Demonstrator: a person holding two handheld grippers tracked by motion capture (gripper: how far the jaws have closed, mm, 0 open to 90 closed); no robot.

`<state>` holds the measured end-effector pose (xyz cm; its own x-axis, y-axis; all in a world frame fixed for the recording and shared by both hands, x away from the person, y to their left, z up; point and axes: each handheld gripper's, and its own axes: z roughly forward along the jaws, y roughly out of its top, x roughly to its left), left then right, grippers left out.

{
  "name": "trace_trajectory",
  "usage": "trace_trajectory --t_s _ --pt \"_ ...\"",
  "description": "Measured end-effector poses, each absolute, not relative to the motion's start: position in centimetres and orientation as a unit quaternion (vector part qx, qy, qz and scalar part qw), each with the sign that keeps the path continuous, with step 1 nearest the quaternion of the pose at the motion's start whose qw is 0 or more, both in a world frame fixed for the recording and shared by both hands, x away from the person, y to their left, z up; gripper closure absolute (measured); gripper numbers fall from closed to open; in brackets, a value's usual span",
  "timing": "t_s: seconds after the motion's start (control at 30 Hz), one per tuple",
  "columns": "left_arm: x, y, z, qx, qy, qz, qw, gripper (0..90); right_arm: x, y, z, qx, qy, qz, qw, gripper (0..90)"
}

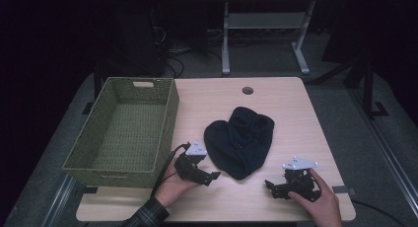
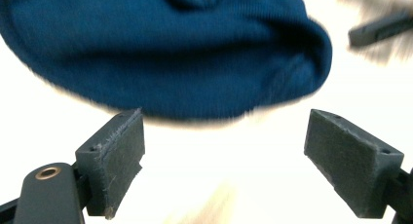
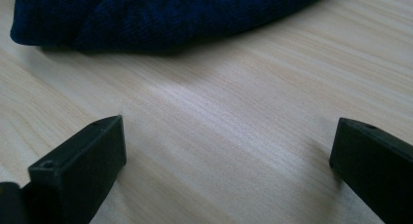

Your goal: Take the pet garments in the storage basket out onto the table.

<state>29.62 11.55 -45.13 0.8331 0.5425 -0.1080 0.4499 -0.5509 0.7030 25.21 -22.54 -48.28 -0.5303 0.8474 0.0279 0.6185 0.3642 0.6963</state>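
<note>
A dark blue knitted cloth [image 1: 240,138] lies crumpled in the middle of the light wooden table [image 1: 291,108]. My left gripper [image 1: 211,179] rests near the table's front edge, just left of the cloth, jaws open and pointing at its lower edge. In the left gripper view the blue cloth [image 2: 170,53] lies just beyond the open left gripper [image 2: 224,136], nothing between the pads. My right gripper [image 1: 271,187] sits to the cloth's lower right, open and pointing left. In the right gripper view the cloth [image 3: 146,14] lies farther off, bare wood between the open right gripper [image 3: 229,136].
A green woven basket [image 1: 170,123] stands empty on the table's left side, close to the left hand. A round cable hole [image 1: 247,90] sits at the table's far edge. A white desk frame [image 1: 266,24] and cables stand on the floor behind.
</note>
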Motion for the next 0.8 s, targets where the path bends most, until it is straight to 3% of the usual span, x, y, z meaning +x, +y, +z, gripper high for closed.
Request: trace_trajectory --t_s 0.3,0.5,0.8 --pt "28.9 11.6 -46.8 0.896 0.279 0.078 0.337 12.8 25.2 -22.5 -48.3 0.453 0.808 0.335 0.171 0.0" --pt "28.4 11.9 -47.5 0.887 0.266 0.108 0.361 12.6 25.2 -22.5 -48.3 0.453 0.808 0.335 0.171 0.0" --pt "28.3 12.2 -47.8 0.882 0.266 0.110 0.374 12.7 25.2 -22.5 -48.3 0.453 0.808 0.335 0.171 0.0"
